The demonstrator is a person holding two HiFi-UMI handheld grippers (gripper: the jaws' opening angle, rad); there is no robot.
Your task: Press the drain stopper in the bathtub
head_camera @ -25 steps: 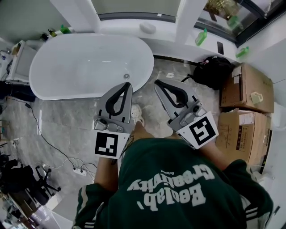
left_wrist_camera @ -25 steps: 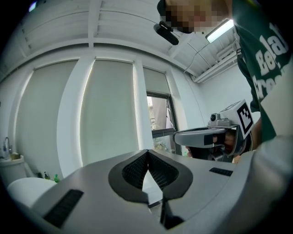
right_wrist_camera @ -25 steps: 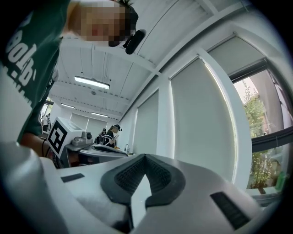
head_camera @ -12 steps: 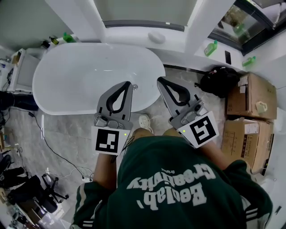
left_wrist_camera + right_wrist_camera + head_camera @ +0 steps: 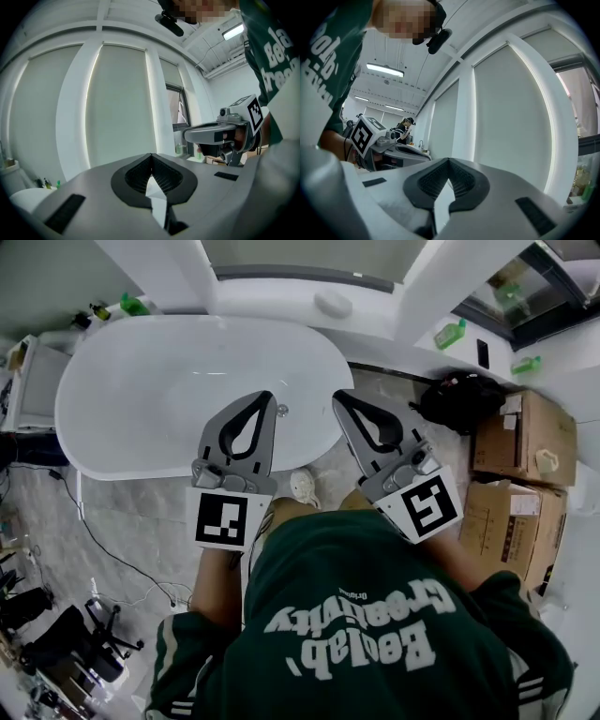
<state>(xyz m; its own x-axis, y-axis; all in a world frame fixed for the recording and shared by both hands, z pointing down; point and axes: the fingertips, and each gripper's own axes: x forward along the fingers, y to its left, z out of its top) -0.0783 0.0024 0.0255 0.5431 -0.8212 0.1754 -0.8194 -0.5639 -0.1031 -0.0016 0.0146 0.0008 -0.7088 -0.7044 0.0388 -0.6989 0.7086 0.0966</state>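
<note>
The white bathtub (image 5: 141, 390) lay in front of the person, its long axis running left to right across the head view, with the rounded right end nearest the grippers. The drain stopper (image 5: 282, 410) sat on the tub floor close to that right end and near the rim on the person's side. It was a small round metal disc facing straight up, with no long axis of its own.

The left gripper (image 5: 265, 397) was held above the tub, pointing away from the person, its tip just left of the stopper in the head view. How far above the stopper it was could not be told. The left gripper view showed its jaws meeting at the tips with nothing between them. The right gripper (image 5: 339, 396) was held beside it over the tub's right rim, angled slightly toward the left one. Its jaws were also together and empty in the right gripper view. The two grippers were apart, not touching.

A shoe (image 5: 302, 486) stood on the marble floor (image 5: 122, 512) just below the tub rim. To the right were cardboard boxes (image 5: 525, 442) and a black bag (image 5: 464, 399).
</note>
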